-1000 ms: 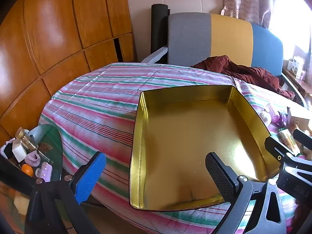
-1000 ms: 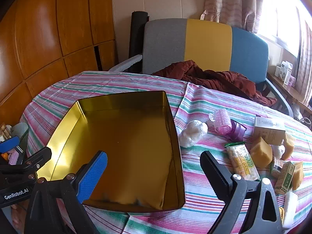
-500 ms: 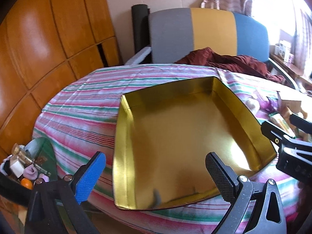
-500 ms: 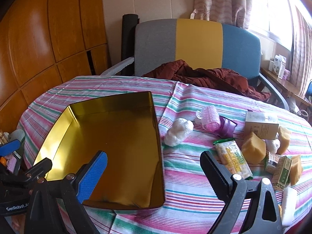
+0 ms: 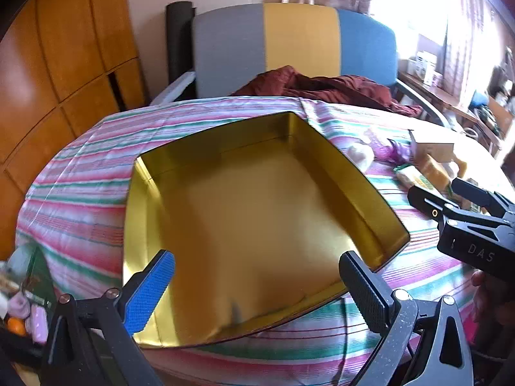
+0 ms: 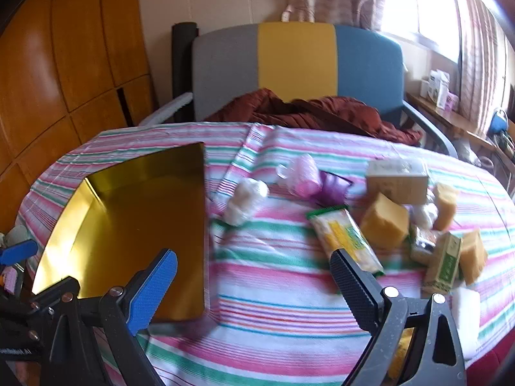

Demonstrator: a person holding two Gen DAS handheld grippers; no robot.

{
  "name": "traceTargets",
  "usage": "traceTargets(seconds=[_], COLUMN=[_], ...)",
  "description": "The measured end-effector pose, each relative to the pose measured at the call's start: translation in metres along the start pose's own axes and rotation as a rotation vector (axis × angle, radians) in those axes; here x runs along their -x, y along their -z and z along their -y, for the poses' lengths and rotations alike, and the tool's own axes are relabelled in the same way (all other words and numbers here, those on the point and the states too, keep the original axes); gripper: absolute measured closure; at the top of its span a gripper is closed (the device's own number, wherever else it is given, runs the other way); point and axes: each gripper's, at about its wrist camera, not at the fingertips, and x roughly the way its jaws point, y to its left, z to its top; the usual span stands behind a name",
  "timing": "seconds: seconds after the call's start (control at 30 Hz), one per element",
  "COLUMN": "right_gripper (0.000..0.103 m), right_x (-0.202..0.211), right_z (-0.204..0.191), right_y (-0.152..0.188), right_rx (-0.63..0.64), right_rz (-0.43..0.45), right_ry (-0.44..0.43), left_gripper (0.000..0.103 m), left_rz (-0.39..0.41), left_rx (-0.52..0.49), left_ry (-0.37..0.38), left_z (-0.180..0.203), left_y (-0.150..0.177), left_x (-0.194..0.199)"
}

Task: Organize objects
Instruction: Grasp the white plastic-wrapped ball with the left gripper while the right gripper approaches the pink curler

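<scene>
An empty gold tin tray (image 5: 225,148) lies on the striped tablecloth; it also shows in the right wrist view (image 6: 96,180). My left gripper (image 5: 257,286) is open and empty, over the tray's near edge. My right gripper (image 6: 254,283) is open and empty, above the cloth right of the tray. Loose items lie at the right: a white cotton wad (image 6: 246,201), a pink roller (image 6: 304,175), a snack packet (image 6: 346,238), yellow sponge blocks (image 6: 384,223), a cardboard box (image 6: 397,180) and a green carton (image 6: 442,265).
A grey, yellow and blue chair (image 6: 296,64) with a maroon cloth (image 6: 309,112) stands behind the table. Wood panelling (image 5: 48,64) is on the left. A low side stand with small items (image 5: 22,305) sits at the table's left.
Both views have swung to the right. The tray now sits further left in each view and more of the loose items show in the right wrist view. Both grippers stay open.
</scene>
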Motion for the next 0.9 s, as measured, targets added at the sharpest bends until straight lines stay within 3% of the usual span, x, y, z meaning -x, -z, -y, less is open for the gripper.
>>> traceTargets(seconds=[0.27, 0.6, 0.67, 0.8, 0.9], right_gripper=[0.005, 0.005, 0.005, 0.005, 0.005], right_x=[0.013, 0.023, 0.023, 0.019, 0.014], right_z=[0.044, 0.095, 0.101, 0.11, 0.113], right_y=[0.012, 0.02, 0.019, 0.017, 0.015], right_rx=[-0.05, -0.129, -0.139, -0.151, -0.15], right_rz=[-0.017, -0.033, -0.031, -0.039, -0.058], right_ry=[0.078, 0.158, 0.163, 0.169, 0.162], left_gripper=[0.0, 0.0, 0.0, 0.0, 0.009], left_rz=[-0.001, -0.015, -0.045, -0.047, -0.107], left_rx=[-0.031, -0.222, -0.236, -0.319, -0.364], left_ry=[0.137, 0.269, 0.271, 0.182, 0.217], left_z=[0.016, 0.073, 0.084, 0.107, 0.121], left_y=[-0.02, -0.082, -0.096, -0.115, -0.125], left_x=[-0.004, -0.029, -0.043, -0.068, -0.092])
